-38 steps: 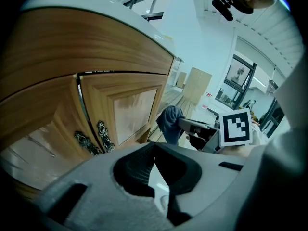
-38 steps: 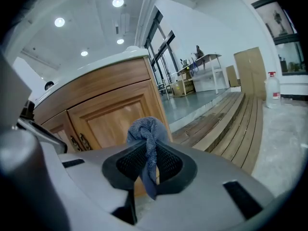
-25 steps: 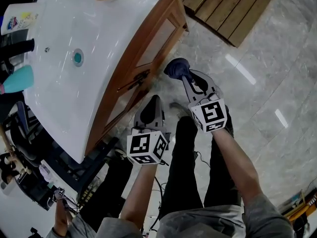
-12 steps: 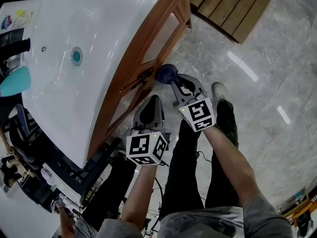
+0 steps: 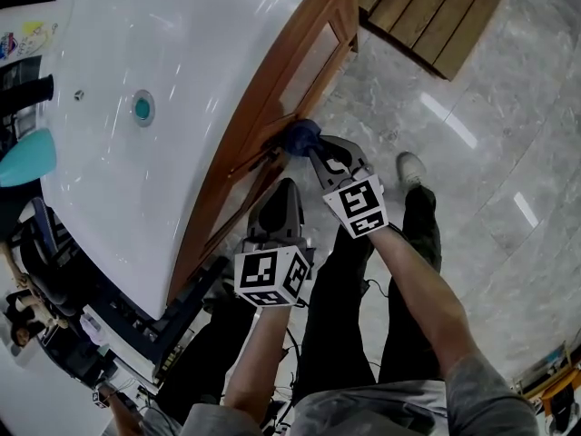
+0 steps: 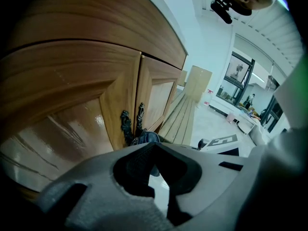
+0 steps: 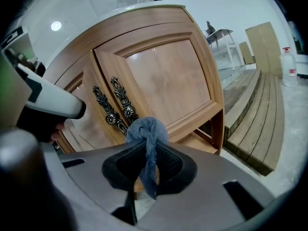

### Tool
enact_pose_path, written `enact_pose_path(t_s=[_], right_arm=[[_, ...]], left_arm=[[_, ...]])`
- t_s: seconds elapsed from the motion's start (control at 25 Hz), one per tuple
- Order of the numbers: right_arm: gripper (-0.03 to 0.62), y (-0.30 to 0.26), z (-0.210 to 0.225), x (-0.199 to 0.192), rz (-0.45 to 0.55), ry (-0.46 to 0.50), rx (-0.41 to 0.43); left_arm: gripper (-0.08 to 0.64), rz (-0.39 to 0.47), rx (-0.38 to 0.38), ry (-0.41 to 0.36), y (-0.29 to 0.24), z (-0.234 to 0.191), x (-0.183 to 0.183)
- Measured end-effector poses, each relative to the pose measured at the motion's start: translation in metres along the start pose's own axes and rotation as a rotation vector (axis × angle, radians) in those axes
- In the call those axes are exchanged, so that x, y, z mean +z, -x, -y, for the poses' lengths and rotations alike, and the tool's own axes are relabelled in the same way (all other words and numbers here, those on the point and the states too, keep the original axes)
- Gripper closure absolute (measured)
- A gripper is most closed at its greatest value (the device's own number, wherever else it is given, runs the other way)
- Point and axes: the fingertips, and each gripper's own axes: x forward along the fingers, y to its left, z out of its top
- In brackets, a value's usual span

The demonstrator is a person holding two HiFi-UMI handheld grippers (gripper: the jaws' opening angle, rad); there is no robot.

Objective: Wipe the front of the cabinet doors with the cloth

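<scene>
Blue cloth (image 7: 147,129) in right claw (image 7: 148,150), near door handles (image 7: 120,102)

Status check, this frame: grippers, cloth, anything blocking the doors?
Right gripper shut on cloth, up by the door handles; contact unclear. Left gripper shut, empty, back from the doors. Nothing blocking.

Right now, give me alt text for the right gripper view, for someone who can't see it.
The right claw grips a bunched blue-grey cloth just in front of glossy wooden cabinet doors, near their two ornate dark metal handles. A slatted wooden platform lies on the floor to the right.
</scene>
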Motion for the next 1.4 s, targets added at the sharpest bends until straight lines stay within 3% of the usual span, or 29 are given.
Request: enact_pose_path(t_s=[0.4,0.72,1.4], right_arm=[[0.539,-0.017,0.01,0.002,-0.013,-0.015,-0.024],[0.539,-0.022,0.027,0.014,-0.007,-0.065,-0.044],[0.54,-0.023,0.071,0.037,-0.017,-0.077,-0.051]], left_arm=[[0.554,0.006,0.015,0.019,-0.002,-0.012,0.004],[0.554,-0.005,0.017,0.03,-0.005,-0.007,0.005],[0.554,-0.005,0.024,0.037,-0.034,0.012,0.029]])
